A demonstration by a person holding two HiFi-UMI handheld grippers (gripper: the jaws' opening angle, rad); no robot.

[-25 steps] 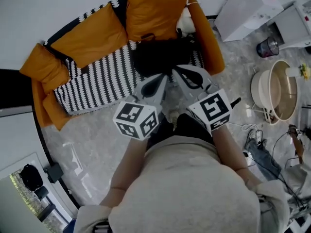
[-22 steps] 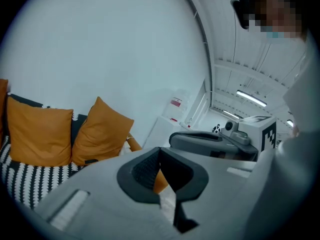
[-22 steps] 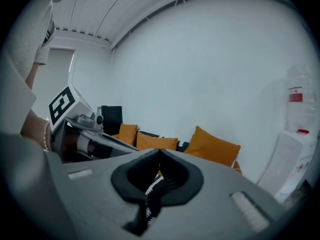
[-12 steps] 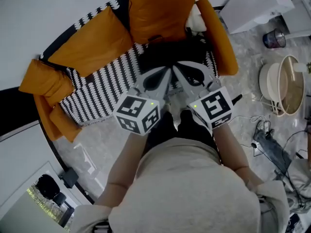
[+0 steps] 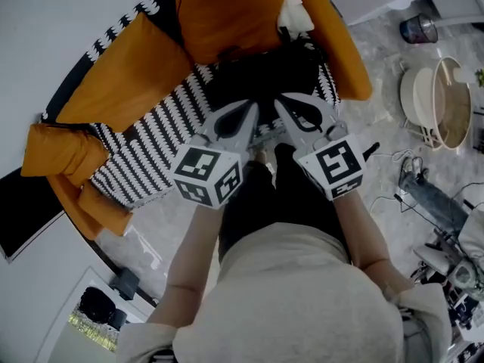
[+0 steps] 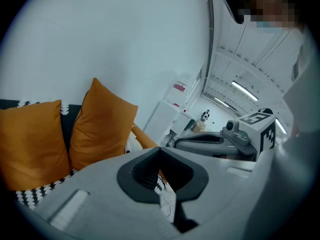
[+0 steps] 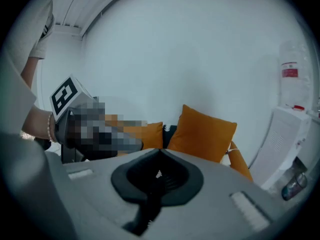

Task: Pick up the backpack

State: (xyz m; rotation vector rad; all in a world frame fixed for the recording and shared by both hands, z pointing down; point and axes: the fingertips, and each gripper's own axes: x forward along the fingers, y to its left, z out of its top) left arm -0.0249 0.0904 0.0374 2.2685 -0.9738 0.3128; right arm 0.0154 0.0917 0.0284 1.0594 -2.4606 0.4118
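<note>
While both jaws sit closed and empty, the soft black fabric backpack (image 5: 261,74) lies on the orange sofa's striped seat (image 5: 144,142), at twelve o'clock from the left gripper (image 5: 249,112) and right gripper (image 5: 282,104). They should open before closing on a strap.

a beige short-sleeved shirt (image 5: 302,301) worn over black trousers (image 5: 253,203)

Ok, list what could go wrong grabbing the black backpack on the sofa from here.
The left tongs and right tongs are both shut; unless opened, they would shove the backpack rather than grip it.
The backpack lies on a striped cover; a low bite might catch that fabric too.
An orange cushion stands right behind it and could topple.
</note>
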